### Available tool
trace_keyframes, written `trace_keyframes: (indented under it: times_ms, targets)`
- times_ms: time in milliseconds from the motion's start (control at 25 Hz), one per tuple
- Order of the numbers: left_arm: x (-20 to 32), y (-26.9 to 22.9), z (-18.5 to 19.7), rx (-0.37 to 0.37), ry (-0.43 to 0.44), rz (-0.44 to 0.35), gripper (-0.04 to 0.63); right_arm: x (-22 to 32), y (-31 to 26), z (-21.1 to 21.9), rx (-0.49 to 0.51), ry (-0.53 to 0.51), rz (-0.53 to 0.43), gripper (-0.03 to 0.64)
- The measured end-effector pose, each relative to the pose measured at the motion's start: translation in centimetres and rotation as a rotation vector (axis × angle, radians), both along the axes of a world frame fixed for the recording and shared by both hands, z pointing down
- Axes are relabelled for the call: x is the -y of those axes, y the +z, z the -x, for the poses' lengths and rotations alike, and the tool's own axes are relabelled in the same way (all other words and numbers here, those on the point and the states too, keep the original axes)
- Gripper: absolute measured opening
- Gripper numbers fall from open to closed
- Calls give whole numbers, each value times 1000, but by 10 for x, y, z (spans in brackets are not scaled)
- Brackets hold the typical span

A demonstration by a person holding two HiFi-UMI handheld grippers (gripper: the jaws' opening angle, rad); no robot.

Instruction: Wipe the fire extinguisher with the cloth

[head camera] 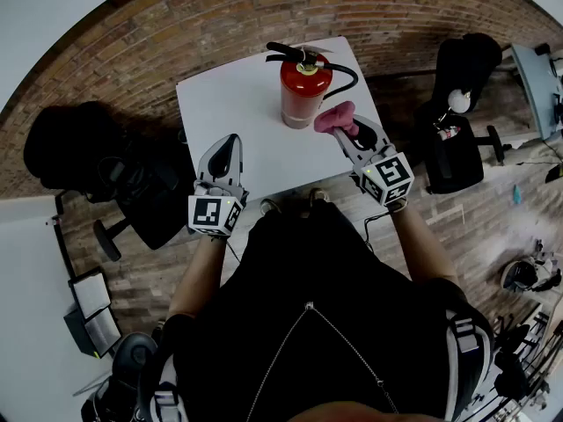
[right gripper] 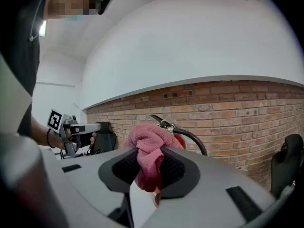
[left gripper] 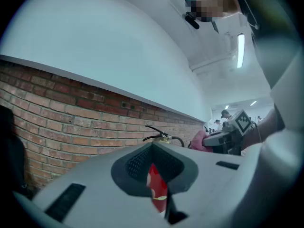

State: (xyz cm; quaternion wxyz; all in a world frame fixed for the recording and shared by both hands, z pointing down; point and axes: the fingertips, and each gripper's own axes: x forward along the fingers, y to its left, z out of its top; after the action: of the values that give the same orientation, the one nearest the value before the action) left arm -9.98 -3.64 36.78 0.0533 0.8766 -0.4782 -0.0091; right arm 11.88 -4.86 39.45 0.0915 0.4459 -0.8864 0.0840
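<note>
Cloth (head camera: 336, 118), pink & bunched, is clamped b/w the fingers (head camera: 367, 141) of the right gripper (head camera: 346, 131). Most of it bulges out past the fingertips, and one fold hangs down b/w them in the right gripper view. Fire extinguisher (head camera: 305, 90) stands upright on the white tabletop (head camera: 229, 104), just ahead of those fingertips & a bit to their left. The cloth sits right at its lower body; can't tell if they touch. It has a red cylinder, black handle on top, and a black hose (head camera: 345, 76) looping over on the side nearest the right fingers.

Left gripper (head camera: 230, 139): fingers (head camera: 222, 163) pressed together w/ nothing b/w them. Only a thin slit remains, and red of the cylinder shows thru it in the left gripper view. This gripper is over the near part of the tabletop, w/ the fire extinguisher well ahead of its fingertips & off to their right.

Brick wall (head camera: 264, 7) runs beyond both sets of fingertips, behind the tabletop. Black chair (head camera: 141, 192) sits out to the left of the left fingers.
</note>
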Motion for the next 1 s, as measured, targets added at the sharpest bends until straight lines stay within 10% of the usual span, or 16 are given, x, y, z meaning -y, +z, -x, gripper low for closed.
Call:
trace_keyframes:
  times_ms: [1000]
  targets:
    - [-45, 33, -62, 57, -302, 74, 18, 88, 52, -19, -119, -320, 75, 114]
